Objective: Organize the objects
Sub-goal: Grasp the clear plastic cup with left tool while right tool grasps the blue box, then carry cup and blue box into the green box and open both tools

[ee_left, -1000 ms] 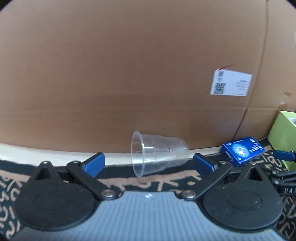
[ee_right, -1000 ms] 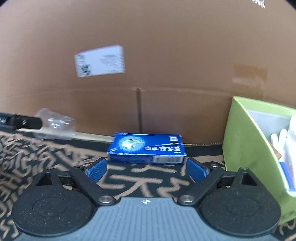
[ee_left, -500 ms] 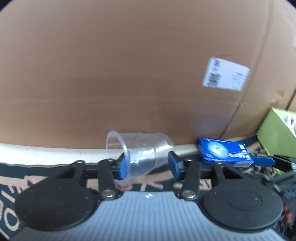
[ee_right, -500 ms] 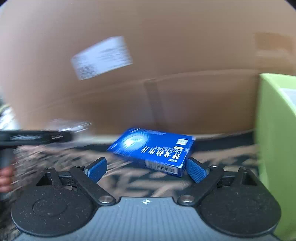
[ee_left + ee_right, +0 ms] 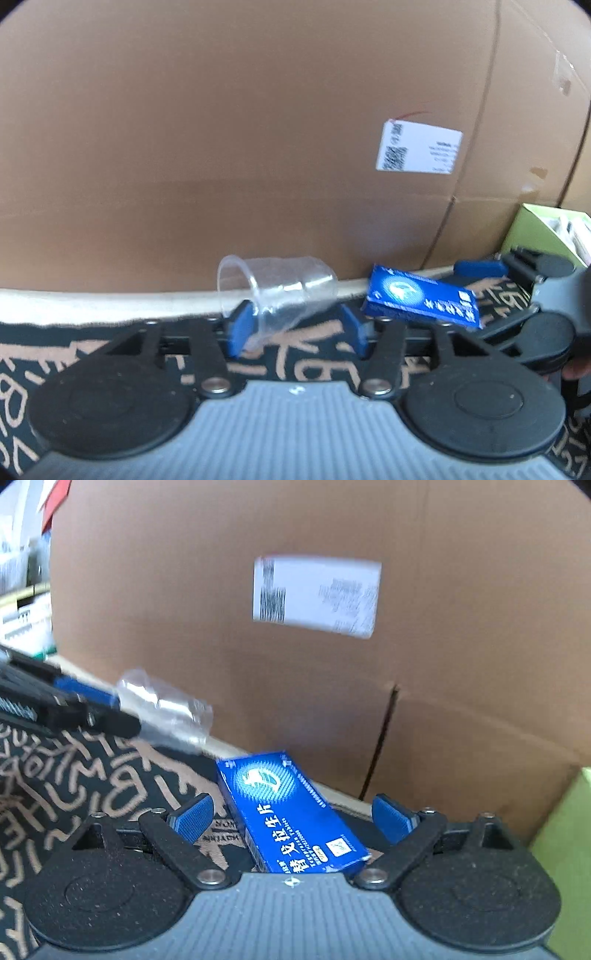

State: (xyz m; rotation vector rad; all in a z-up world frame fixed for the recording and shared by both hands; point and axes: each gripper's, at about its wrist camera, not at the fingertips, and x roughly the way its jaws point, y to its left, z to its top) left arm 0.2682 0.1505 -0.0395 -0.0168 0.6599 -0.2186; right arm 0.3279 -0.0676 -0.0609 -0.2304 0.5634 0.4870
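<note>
A clear plastic cup lies on its side between the blue pads of my left gripper, which has closed in around its rim end. The cup also shows in the right wrist view. A blue medicine box lies flat between the open fingers of my right gripper, apart from both pads. The box also shows in the left wrist view, right of the cup.
A large cardboard box with a white label forms a wall right behind the objects. A green bin stands at the right. The surface is a black cloth with tan patterns.
My left gripper closed onto the cup and lifted it slightly. My right gripper moved forward and turned, so the blue box now lies between its open fingers.
</note>
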